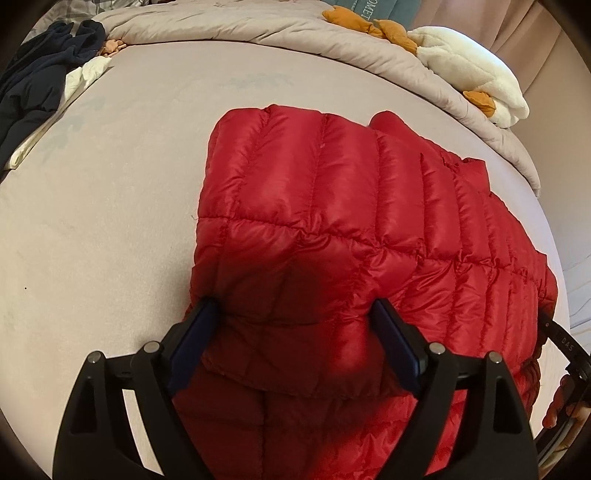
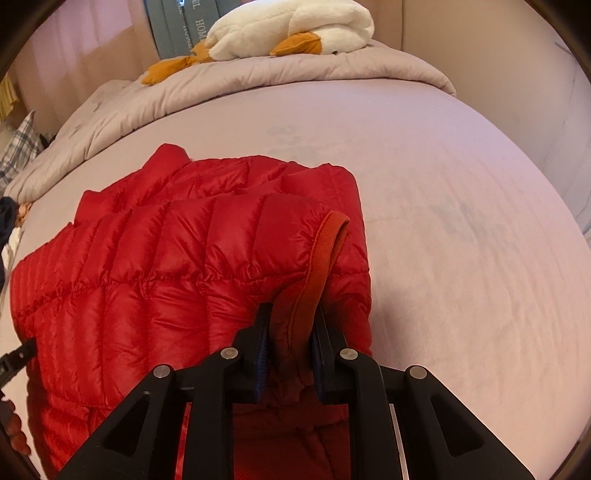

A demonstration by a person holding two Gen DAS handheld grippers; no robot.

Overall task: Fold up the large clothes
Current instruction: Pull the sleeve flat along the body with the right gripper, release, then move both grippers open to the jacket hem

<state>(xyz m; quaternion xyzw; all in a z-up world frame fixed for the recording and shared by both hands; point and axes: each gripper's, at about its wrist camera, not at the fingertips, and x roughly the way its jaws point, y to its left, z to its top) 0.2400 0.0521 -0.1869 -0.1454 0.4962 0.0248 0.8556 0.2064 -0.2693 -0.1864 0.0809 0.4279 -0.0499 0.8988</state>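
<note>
Black-framed and fitted with dark blue pads, the left gripper [image 1: 291, 314] stands with its two fingers [image 1: 195, 328] spread wide, the near folded edge of a shiny red quilted down jacket [image 1: 332, 206] lying between them; the left finger sits at the jacket's left border and the right finger on its padded surface, and neither pad visibly squeezes the fabric. Beyond those fingertips the jacket stretches away and to the right across a pale pinkish-grey bed sheet [image 1: 110, 206], folded over itself so that a thicker layer lies on top. The right gripper [image 2: 291, 325] has its fingers drawn close together, clamped on the jacket's orange-red ribbed cuff [image 2: 325, 254], which rises from between the pads and curves up and away ahead of them. Left of these fingers the jacket's quilted bulk spreads over the sheet; to their right lies bare sheet. Far ahead of both grippers a rumpled beige-grey quilt [image 2: 258, 74] runs along the bed, with a white plush goose with orange beak and feet [image 2: 288, 29] resting on it. Far off to the left of the left gripper's fingers, a heap of dark navy clothing [image 1: 37, 81] sits at the bed's edge.
</note>
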